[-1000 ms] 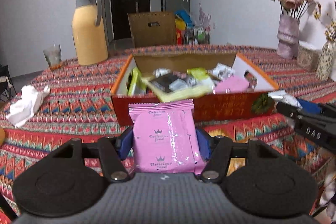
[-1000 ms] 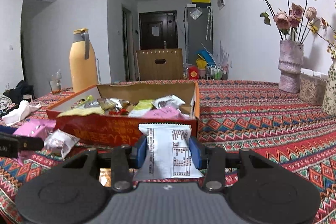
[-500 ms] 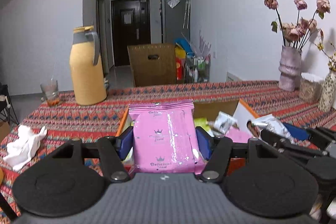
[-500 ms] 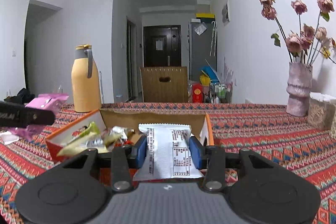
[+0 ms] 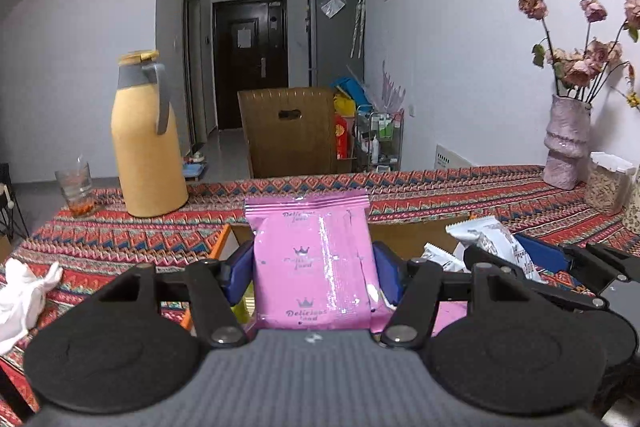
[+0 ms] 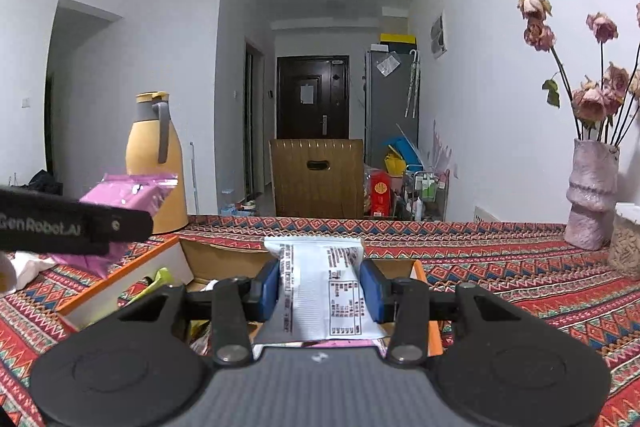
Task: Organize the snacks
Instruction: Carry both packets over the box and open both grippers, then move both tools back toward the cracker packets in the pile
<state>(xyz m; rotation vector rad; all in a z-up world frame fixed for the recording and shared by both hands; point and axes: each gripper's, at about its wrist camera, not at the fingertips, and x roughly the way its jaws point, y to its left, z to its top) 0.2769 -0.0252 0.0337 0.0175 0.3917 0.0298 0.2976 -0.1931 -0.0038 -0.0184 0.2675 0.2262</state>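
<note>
My left gripper [image 5: 310,269] is shut on a pink snack packet [image 5: 310,259] and holds it above the orange-edged cardboard box [image 5: 224,239]. My right gripper [image 6: 320,285] is shut on a white snack packet [image 6: 324,287] and holds it over the same box [image 6: 120,287], near its right end. The box holds several snack packets, mostly hidden by the grippers. In the right wrist view the left gripper [image 6: 60,229] and its pink packet [image 6: 132,191] show at the left. In the left wrist view the right gripper's white packet [image 5: 492,239] shows at the right.
The patterned tablecloth [image 6: 500,259] covers the table. A yellow thermos jug [image 5: 146,143] and a glass [image 5: 76,185] stand at the back left. A crumpled white tissue [image 5: 22,295] lies at the left. A pink vase of dried flowers [image 6: 590,195] stands at the right.
Both grippers have risen and moved forward over the box with their packets still held. The box has dropped low in both views.
</note>
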